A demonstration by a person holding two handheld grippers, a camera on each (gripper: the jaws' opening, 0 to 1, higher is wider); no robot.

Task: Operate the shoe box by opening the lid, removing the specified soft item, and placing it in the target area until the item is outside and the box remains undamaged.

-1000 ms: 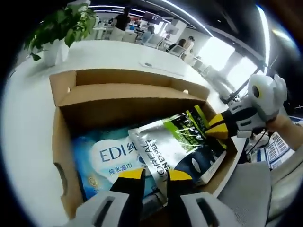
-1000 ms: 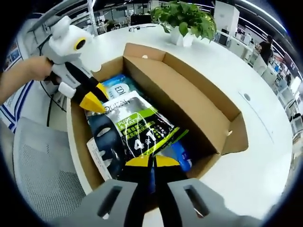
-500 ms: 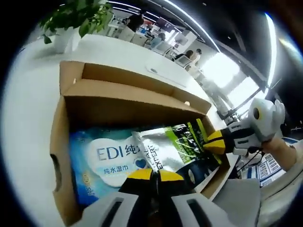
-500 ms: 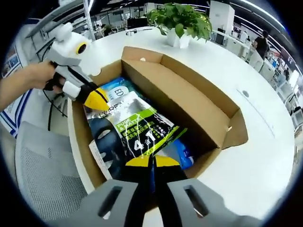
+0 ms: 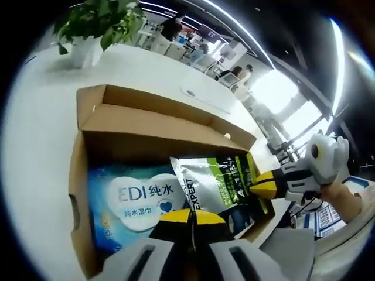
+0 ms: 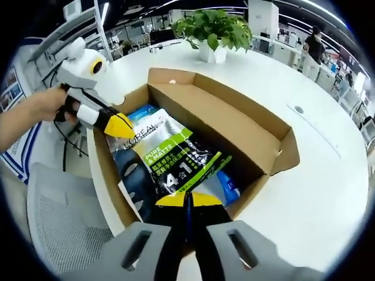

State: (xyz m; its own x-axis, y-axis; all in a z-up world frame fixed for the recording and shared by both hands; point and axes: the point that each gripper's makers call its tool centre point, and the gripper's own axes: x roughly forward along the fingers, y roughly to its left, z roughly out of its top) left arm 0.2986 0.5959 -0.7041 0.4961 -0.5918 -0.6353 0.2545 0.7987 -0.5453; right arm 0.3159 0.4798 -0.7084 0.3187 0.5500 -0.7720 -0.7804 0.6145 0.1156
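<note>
The lid is already standing open on the shoe box [image 6: 234, 126], a plain brown corrugated carton sitting near the edge of the white bench [image 6: 328, 175], so the opening step is looking done and the removal is what is in hand now. Both tongs are biting the same thing: the left gripper [image 5: 190, 218] is pinching narrow on one end of the soft pouch [image 5: 220, 184], and the right gripper [image 6: 187, 200] is pinching narrow on the opposite end, its yellow tips pressing together over the dark lower edge of the pouch. From the right gripper view the left gripper [image 6: 120, 124] is coming in over the box's near wall to meet the pouch's silver top. The pouch [image 6: 173, 164] is glossy foil, silver at one end, green and black printed in the middle, flat and floppy, bowing a little between the two grips. It is lying inside the box, across the box's near end, on top of a blue and white wet-wipes pack [image 5: 137, 199] that is puffy and crinkly-looking. So the item is gripped but not out yet: lifting it past the cardboard walls and setting it down on the bench are both left to do, I'd judge. A potted plant [image 6: 214, 29] is standing at the bench's far edge, and a grey mesh chair [image 6: 64, 228] is waiting beside the bench.
</note>
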